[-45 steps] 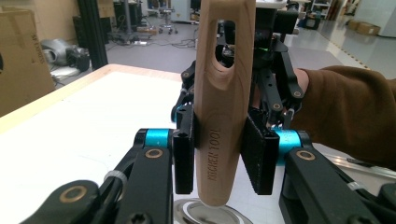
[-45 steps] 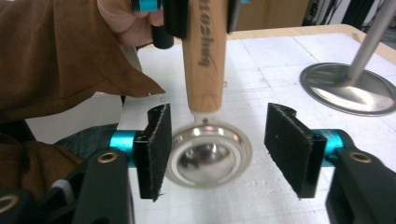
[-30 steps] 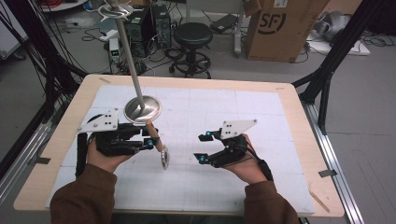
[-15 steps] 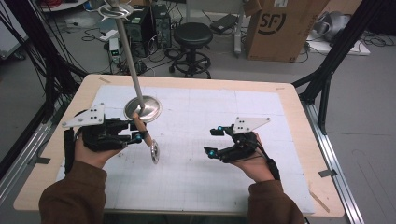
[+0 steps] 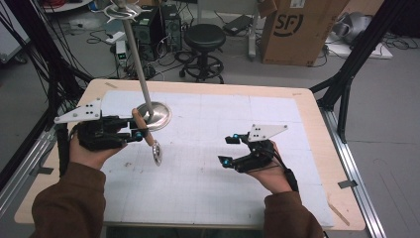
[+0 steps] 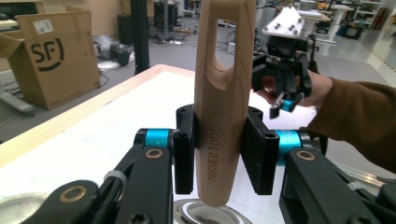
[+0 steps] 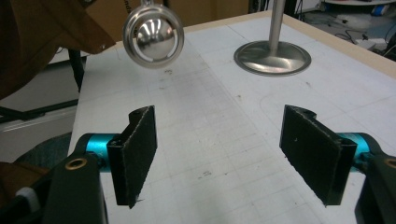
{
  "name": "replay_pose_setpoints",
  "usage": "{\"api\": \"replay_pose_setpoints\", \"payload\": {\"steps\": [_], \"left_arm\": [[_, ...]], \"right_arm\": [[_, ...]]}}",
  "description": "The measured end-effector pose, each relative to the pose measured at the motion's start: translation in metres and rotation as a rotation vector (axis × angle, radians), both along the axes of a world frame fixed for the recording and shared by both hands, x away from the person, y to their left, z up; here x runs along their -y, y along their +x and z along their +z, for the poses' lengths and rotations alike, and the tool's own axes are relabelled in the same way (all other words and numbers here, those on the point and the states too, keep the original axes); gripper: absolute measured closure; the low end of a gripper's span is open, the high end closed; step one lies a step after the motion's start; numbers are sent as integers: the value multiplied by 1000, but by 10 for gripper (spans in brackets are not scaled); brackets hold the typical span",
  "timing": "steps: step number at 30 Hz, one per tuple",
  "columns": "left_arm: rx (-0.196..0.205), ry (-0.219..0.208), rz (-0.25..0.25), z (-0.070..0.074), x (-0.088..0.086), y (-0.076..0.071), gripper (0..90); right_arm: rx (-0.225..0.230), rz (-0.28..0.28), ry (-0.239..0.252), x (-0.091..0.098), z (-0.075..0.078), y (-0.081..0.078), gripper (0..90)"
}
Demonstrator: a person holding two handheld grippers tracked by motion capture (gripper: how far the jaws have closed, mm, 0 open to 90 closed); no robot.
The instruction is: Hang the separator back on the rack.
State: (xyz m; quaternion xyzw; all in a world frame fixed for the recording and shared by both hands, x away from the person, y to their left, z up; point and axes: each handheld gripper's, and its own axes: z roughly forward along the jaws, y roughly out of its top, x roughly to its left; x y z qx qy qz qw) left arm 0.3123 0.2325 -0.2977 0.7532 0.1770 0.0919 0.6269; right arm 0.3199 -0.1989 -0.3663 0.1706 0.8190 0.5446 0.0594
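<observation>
White gridded worktop [image 5: 208, 183], cluttered lab behind. Left claw [image 5: 132, 133] clamped on wooden handle of ladle [image 5: 148, 136], lifted, just beside stand base [image 5: 154, 115]. Right claw [image 5: 229, 149] wide, empty, right of stand. Pickup done; hanging on stand probably left.

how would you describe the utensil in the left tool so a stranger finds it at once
On the white table mat, find the steel stand with its tall pole at the far left. Just in front of its round base, the left tool clamps a wooden-handled ladle, the one utensil here, its shiny metal bowl hanging above the mat.
</observation>
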Motion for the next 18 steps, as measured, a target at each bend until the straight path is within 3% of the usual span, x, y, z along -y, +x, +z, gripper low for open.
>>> {"api": "replay_pose_setpoints", "payload": {"steps": [18], "left_arm": [[3, 37, 87, 51, -17, 32, 679]], "right_arm": [[0, -3, -4, -2, -1, 0, 267]]}}
